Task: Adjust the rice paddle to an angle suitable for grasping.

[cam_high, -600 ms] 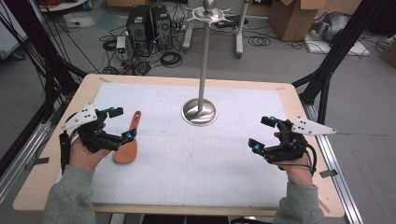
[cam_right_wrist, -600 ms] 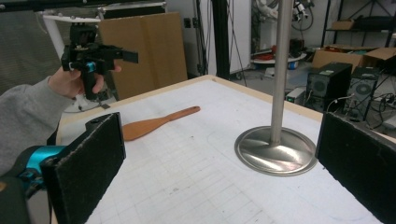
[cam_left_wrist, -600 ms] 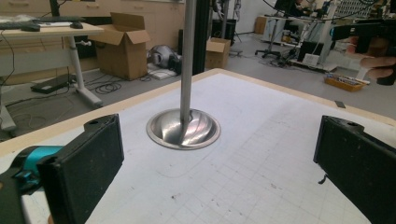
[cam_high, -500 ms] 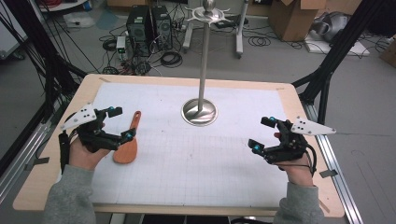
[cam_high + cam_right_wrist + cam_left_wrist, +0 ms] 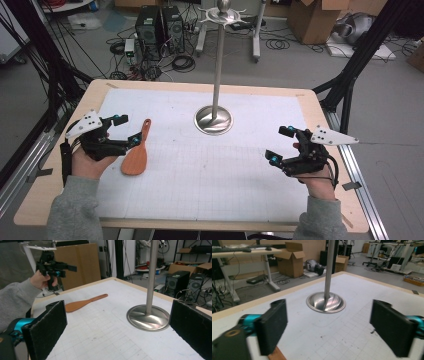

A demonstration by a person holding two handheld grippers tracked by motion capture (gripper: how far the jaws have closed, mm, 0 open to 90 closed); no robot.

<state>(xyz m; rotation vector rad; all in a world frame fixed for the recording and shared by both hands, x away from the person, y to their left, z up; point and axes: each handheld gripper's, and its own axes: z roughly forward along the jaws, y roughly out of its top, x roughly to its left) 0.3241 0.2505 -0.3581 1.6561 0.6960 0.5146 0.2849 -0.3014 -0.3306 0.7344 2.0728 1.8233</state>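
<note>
Wooden and orange-brown, the spatula (image 5: 137, 150) lies flat on the surface, just beside the left gripper (image 5: 126, 129), a touch to the inside of its fingers and below them. Its long axis runs away from the person, tilted slightly: the broad blade sits close to the left hand (image 5: 86, 162), and the thin handle points up toward the far edge and the metal stand (image 5: 214, 119). In the left gripper view a sliver of the blade peeks in at the bottom, right under the near finger (image 5: 272, 328), so the spatula is not between the fingers but off to that side.

The left fingers stand wide apart with nothing between them. The right gripper (image 5: 281, 144) is open too, fingers well spread and empty, hovering well apart from the spatula on the other side of the stand's round base. So the left hand is clearly the nearer one; my read is that it needs a small shift toward the spatula and a turn to close across the narrow handle rather than the blade.

The surface (image 5: 250, 200) is a white gridded mat on a pale wood top, bare but for the stand and spatula. Around it are cardboard boxes, computer towers, cables on the floor, and black frame struts at both sides.
</note>
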